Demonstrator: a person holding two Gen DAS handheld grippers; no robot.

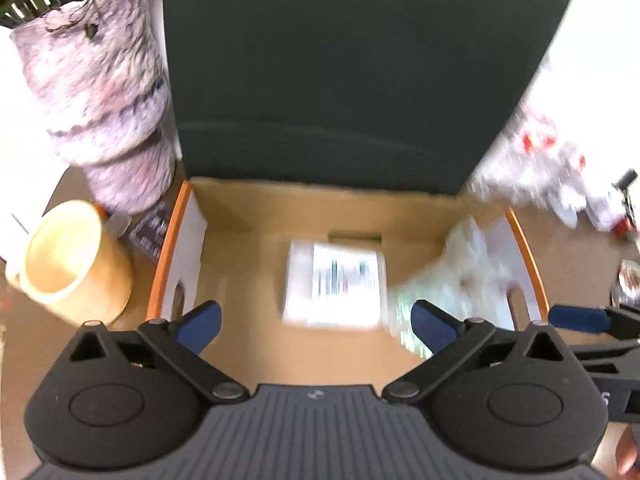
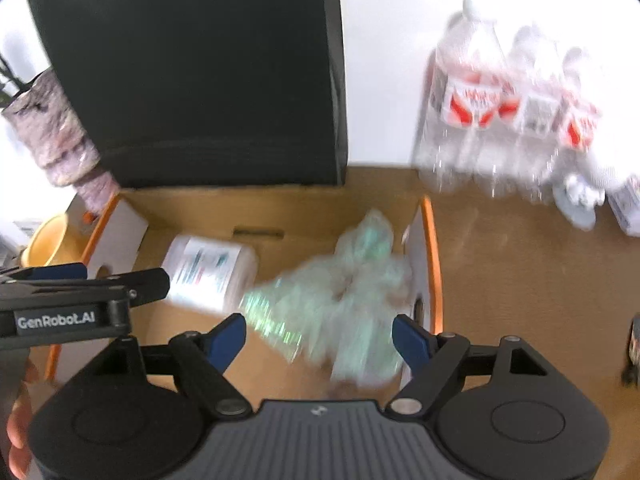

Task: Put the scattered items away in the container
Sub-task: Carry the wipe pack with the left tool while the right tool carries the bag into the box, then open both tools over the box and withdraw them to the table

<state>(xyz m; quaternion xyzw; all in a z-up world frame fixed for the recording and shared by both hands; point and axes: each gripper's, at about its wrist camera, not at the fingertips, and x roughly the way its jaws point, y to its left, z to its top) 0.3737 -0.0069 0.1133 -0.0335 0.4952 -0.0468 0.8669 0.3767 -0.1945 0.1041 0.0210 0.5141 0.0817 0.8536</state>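
Note:
An open cardboard box [image 1: 528, 264] with orange-edged side walls stands on the brown table. On its floor lies a white labelled pack [image 1: 336, 284], also visible in the right wrist view [image 2: 208, 272]. A crinkly, greenish clear plastic bag [image 2: 352, 280] sits blurred at the box's right side [image 1: 468, 272]. My left gripper [image 1: 316, 320] hangs open above the pack with nothing between its fingers. My right gripper [image 2: 320, 332] is open over the bag, whose bulk shows between the blue pads without being pressed. The left gripper's side [image 2: 60, 280] shows at the left of the right wrist view.
A large dark box [image 1: 360, 72] stands right behind the cardboard box. To the left are a mottled pink vase [image 1: 100, 100] and a yellow mug [image 1: 68, 256]. To the right are a pack of water bottles [image 2: 500, 108] and crumpled white paper [image 2: 580, 200].

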